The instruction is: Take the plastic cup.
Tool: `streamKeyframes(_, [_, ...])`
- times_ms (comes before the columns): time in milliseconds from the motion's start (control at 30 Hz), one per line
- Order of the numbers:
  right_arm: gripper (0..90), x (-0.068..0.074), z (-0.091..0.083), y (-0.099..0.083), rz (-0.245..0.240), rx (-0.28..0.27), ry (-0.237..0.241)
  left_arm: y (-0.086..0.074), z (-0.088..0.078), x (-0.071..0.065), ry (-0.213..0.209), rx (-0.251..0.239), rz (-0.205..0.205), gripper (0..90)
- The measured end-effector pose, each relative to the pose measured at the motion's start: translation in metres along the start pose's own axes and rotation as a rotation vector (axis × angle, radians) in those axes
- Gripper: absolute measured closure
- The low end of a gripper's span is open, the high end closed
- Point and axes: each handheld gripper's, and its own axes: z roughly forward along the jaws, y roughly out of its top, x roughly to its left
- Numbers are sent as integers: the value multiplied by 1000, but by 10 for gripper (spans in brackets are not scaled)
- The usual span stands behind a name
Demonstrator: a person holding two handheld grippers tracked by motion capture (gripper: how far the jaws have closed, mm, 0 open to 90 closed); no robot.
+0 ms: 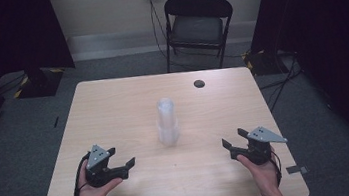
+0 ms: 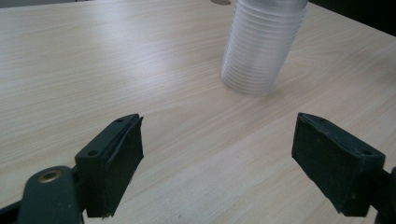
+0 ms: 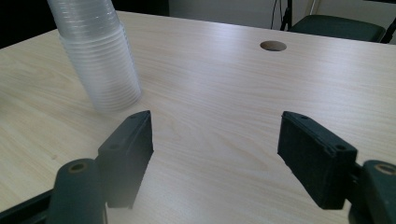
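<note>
On the near part of the light wooden table, the left gripper sits at about 7 o'clock and the right gripper at about 5 o'clock, each held in a hand, jaws spread wide with nothing between them. At the centre stands an upright stack of clear plastic cups, well apart from both. A round cable hole lies toward 1 o'clock. Beyond the table at 12 o'clock stands a black folding chair.

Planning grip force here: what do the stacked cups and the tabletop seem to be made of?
Stack of cups: likely thin clear plastic, glossy; translucent walls and nested rims show as rings. Table: pale wood-grain surface with a soft sheen, probably laminate, though the grain alone can't confirm it.
</note>
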Motion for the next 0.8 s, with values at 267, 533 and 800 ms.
streamKeyframes(267, [262, -2, -3, -3, 19, 1, -7, 8, 1, 1, -8, -33, 3, 166])
streamKeyframes(533, [262, -1, -4, -1, 20, -5, -12, 18, -3, -4, -12, -70, 10, 165])
streamKeyframes(800, [262, 3, -2, 1, 30, -12, -3, 47, -4, -8, -20, -113, 43, 160])
